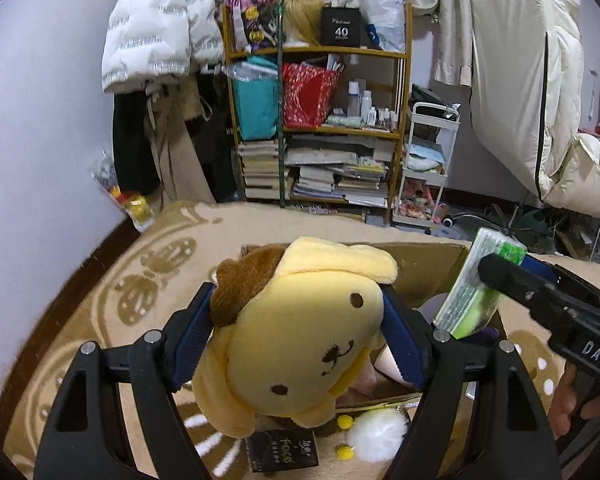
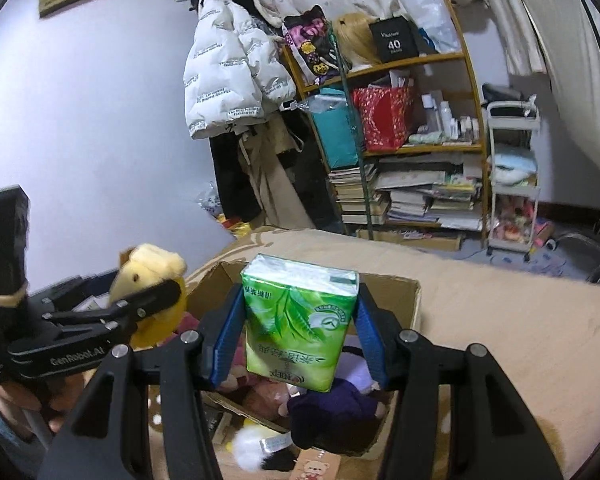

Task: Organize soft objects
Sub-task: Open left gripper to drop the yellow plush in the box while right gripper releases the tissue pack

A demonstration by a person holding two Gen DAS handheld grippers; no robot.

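A yellow plush dog (image 1: 300,344) with a brown beret hangs head-down over an open cardboard box (image 1: 428,264), and my left gripper (image 1: 296,300) is shut on its head. My right gripper (image 2: 300,290) is shut on a green tissue pack (image 2: 300,320), which it holds upright above the same box (image 2: 404,296). In the box lie a dark purple plush (image 2: 340,412) and some pinkish soft toys. The left wrist view shows the tissue pack (image 1: 472,296) to the right of the dog. The right wrist view shows the dog (image 2: 148,268) at the left, in the left gripper (image 2: 156,292).
The box sits on a beige patterned blanket (image 1: 148,280). A white pompom (image 1: 376,432) with yellow balls and a black booklet (image 1: 284,452) lie near its front corner. Behind stand a wooden shelf (image 1: 340,132) of books and bags, a white cart (image 1: 424,168) and hanging coats.
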